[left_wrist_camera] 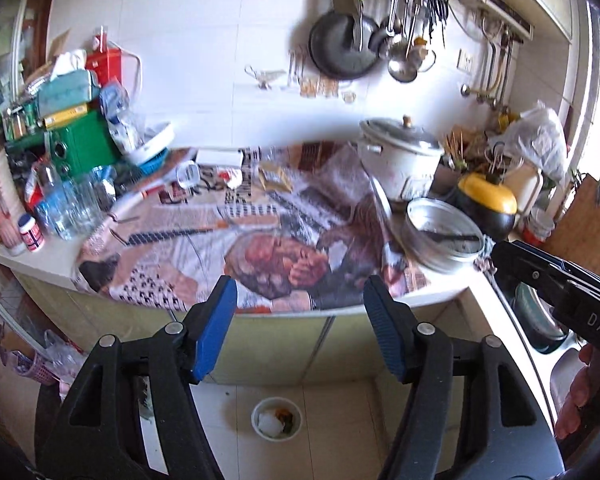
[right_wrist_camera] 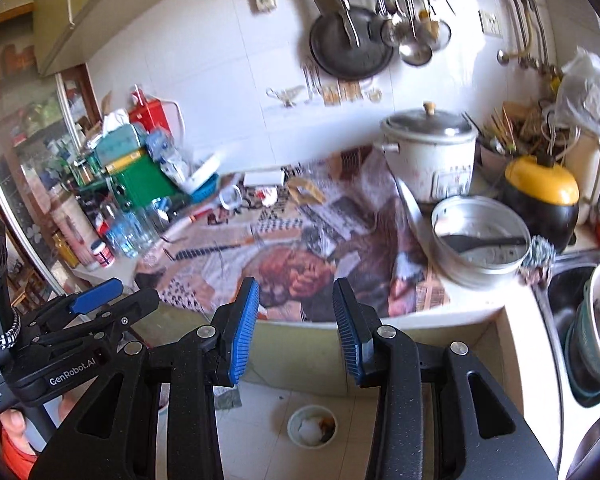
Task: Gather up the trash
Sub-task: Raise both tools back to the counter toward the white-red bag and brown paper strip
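Observation:
My left gripper (left_wrist_camera: 300,284) hangs open in front of the counter edge, with nothing between its blue pads. My right gripper (right_wrist_camera: 296,284) is also open and empty, its gap narrower. Each shows in the other's view: the right gripper (left_wrist_camera: 504,254) at the right edge, the left gripper (right_wrist_camera: 96,298) at the lower left. Newspaper (left_wrist_camera: 260,248) covers the counter. At its back lie a crumpled white scrap (left_wrist_camera: 234,176) and a brown wrapper (left_wrist_camera: 274,178). Below both grippers, a white bowl (left_wrist_camera: 277,418) (right_wrist_camera: 312,426) with food scraps sits on the floor.
A white rice cooker (right_wrist_camera: 432,156), a metal pot (right_wrist_camera: 480,240) with a black spoon and a yellow-lidded cooker (right_wrist_camera: 540,196) crowd the right. Plastic bottles (left_wrist_camera: 68,204) and a green box (left_wrist_camera: 84,144) fill the left. A sink (right_wrist_camera: 580,340) holds bowls.

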A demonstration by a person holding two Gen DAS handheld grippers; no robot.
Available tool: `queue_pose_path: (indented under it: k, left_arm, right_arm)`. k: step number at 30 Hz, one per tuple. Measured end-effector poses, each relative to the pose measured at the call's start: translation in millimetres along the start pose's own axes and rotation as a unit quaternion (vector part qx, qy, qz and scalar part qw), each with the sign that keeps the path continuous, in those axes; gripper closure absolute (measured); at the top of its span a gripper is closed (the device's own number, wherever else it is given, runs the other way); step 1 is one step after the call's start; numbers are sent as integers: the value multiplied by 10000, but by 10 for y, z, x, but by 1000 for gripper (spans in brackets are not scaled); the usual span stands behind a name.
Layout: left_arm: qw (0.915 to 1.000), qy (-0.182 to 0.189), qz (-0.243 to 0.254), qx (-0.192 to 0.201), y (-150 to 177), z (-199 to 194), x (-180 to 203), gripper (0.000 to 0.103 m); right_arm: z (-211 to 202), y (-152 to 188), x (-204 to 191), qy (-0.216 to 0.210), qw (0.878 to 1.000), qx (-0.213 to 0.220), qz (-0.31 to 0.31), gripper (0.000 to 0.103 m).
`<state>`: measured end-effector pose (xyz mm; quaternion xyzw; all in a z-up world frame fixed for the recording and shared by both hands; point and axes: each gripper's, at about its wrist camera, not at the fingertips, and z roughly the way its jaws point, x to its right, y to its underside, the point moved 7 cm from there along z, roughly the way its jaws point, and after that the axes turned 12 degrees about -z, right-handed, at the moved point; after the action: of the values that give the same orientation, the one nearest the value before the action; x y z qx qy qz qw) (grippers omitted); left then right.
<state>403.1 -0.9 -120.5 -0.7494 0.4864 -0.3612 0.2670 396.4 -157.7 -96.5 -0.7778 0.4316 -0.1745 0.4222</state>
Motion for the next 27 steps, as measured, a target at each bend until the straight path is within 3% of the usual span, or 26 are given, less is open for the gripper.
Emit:
queue_pose_path:
  k: [8,22,27]
  left_arm:
    - [9993,-3,-82,377,-483,-24,-145,33]
    - [9991,294,161,276,-1577,964,-735,31]
    - [9991,350,202,146,-1805,1337,-955,31]
  right_arm:
    - [92,-373,-61,58,9993,290,-249,62]
    - [1088,-1085,-111,407,9990,193,12,58]
    - [1414,-1228,-83,555,9982,126,179,58]
